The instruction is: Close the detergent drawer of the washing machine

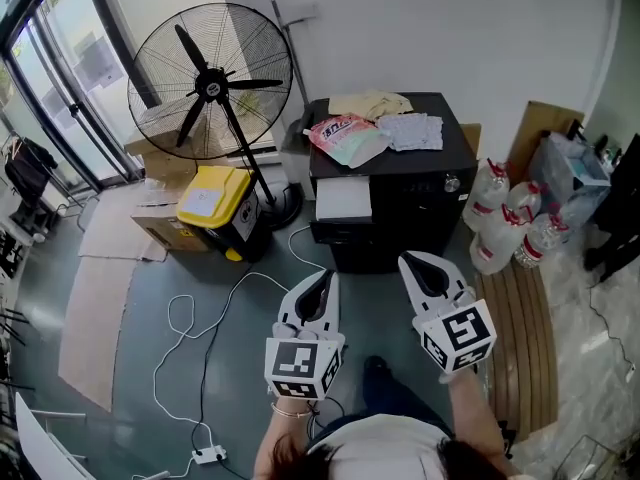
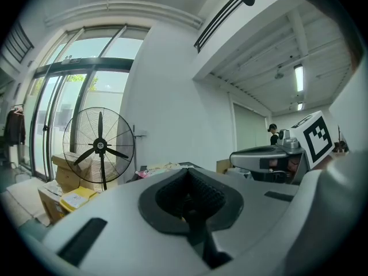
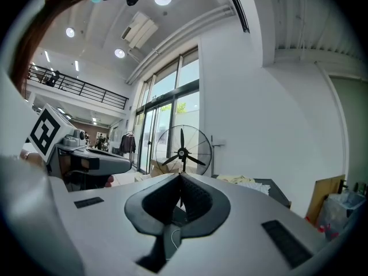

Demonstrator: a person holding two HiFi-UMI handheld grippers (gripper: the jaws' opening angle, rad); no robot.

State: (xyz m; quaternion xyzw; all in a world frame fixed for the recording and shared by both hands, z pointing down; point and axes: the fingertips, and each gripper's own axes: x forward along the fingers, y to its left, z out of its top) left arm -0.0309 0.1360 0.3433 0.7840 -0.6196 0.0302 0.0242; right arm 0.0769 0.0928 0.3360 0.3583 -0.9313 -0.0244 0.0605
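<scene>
The black washing machine (image 1: 400,183) stands against the back wall with cloths and a pink bag (image 1: 345,136) on its lid. Its white detergent drawer (image 1: 343,200) sticks out of the front at the upper left. My left gripper (image 1: 322,276) and right gripper (image 1: 412,260) are held side by side in front of the machine, some way short of it, both pointing at it. Both are shut with nothing between the jaws. The left gripper view shows its closed jaws (image 2: 187,170) with the pink bag (image 2: 150,170) beyond. Over the right gripper's closed jaws (image 3: 180,176) the machine's lid (image 3: 270,190) shows.
A large standing fan (image 1: 212,83) and a yellow-lidded box (image 1: 215,203) stand left of the machine. Water bottles (image 1: 505,223) and a wooden slat board (image 1: 520,338) are on the right. A white cable (image 1: 200,328) with a power strip (image 1: 208,455) runs across the floor, beside cardboard (image 1: 95,318).
</scene>
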